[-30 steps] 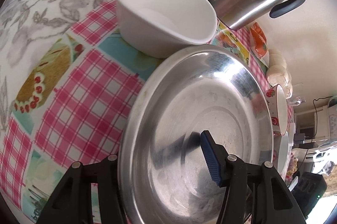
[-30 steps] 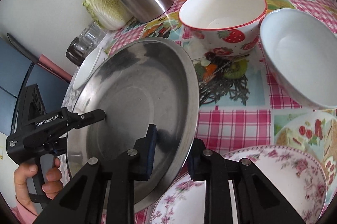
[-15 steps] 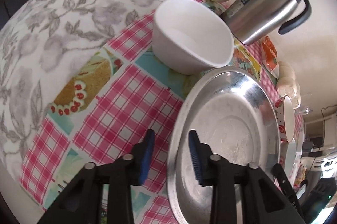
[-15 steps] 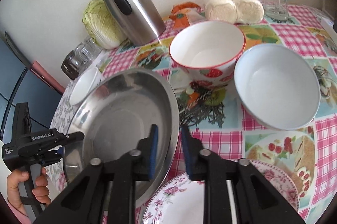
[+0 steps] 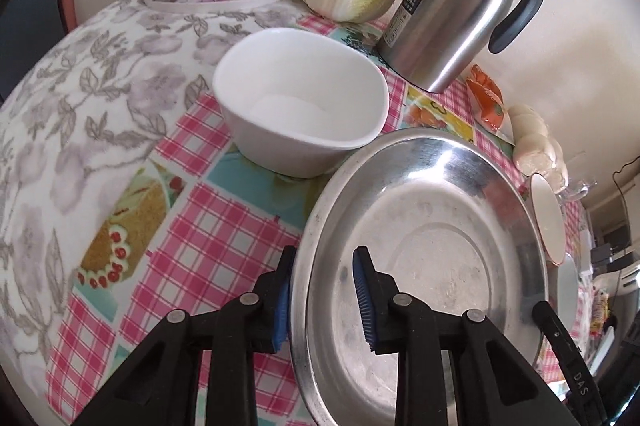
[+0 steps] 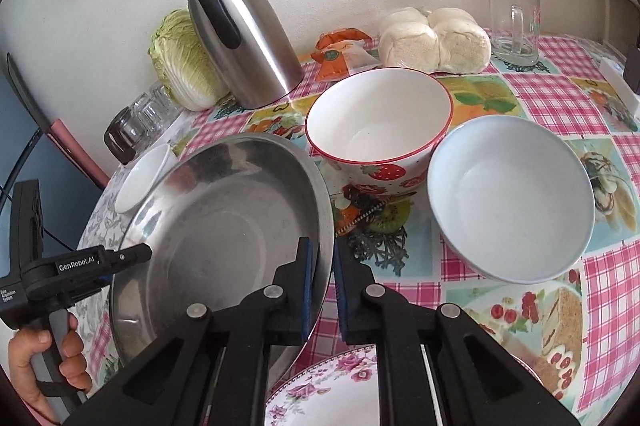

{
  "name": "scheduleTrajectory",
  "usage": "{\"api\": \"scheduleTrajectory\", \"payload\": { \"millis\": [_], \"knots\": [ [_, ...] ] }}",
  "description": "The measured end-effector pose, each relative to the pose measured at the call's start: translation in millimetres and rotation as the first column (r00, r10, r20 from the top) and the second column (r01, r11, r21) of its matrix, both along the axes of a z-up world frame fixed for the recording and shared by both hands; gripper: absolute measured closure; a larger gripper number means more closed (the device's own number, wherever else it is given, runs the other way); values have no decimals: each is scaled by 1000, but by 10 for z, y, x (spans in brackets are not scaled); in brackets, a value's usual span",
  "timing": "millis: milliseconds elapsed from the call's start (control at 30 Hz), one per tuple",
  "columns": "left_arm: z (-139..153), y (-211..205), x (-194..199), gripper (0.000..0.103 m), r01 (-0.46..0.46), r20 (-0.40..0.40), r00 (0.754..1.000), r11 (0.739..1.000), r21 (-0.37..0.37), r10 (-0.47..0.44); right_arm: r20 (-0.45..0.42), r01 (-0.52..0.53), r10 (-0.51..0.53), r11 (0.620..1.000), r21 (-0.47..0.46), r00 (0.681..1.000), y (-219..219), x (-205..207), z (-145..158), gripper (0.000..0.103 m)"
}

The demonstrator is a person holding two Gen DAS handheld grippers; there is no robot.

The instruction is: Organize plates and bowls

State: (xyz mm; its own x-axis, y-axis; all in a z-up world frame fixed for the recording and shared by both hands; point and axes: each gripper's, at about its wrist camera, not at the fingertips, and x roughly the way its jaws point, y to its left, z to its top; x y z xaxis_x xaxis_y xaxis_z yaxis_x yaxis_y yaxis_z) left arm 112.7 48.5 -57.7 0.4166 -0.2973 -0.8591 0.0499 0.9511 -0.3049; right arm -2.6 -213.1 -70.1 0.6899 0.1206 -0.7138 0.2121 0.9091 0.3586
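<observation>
Left gripper [image 5: 323, 296]: spread wide, its blue pads straddling the near rim of the round stainless steel plate [image 5: 432, 258]; a clear gap shows at the inner pad, so it is not clamping.
Right gripper [image 6: 321, 278]: narrowed onto the opposite rim of the same plate [image 6: 224, 226]; the edge runs between the pads, but whether they press on it cannot be told.
Plate position: tilted up off the pink checked tablecloth [image 5: 208, 238], spanning from one pair of jaws to the other.
Ahead of left jaws: plain white ceramic bowl [image 5: 300, 102], just beyond the plate's far edge.
Ahead and right of right jaws: strawberry-patterned bowl with red rim [image 6: 380, 126], pale blue-white bowl [image 6: 510, 196] beside it.
Below right jaws: pink floral plate [image 6: 320, 392], mostly covered by the fingers and cut by the frame.
Writing: "GenRobot.AI" on the left gripper's body in the right wrist view; "DAS" on the right gripper's finger in the left wrist view; the brushed steel thermos jug [image 5: 460, 14] label shows "24", the rest illegible.
</observation>
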Motion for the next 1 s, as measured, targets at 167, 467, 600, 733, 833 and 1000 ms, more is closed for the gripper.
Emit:
{"api": "scheduleTrajectory", "payload": {
  "millis": [167,467,600,733,833,1000],
  "knots": [
    [4,61,-16,69,-21,-9,1000,1000,5,21,-3,-17,17,1000,-7,1000,41,14,-28,91],
    [140,69,-141,37,-34,-13,999,998,53,35,-47,-19,19,1000,-5,999,40,-12,-36,58],
    [190,38,-218,23,-37,-7,999,994,107,38,-46,-32,31,999,-23,998,86,-60,22,35],
    [224,29,-304,6,-49,-2,999,991,124,49,-57,-36,33,998,-42,998,129,-123,54,21],
    [278,37,-381,0,-63,16,998,992,108,61,-71,-30,26,998,-59,997,154,-181,64,19],
    [415,3,-507,0,-68,71,995,994,82,62,-76,-6,1,998,-69,997,137,-295,116,6]
  ]
}}
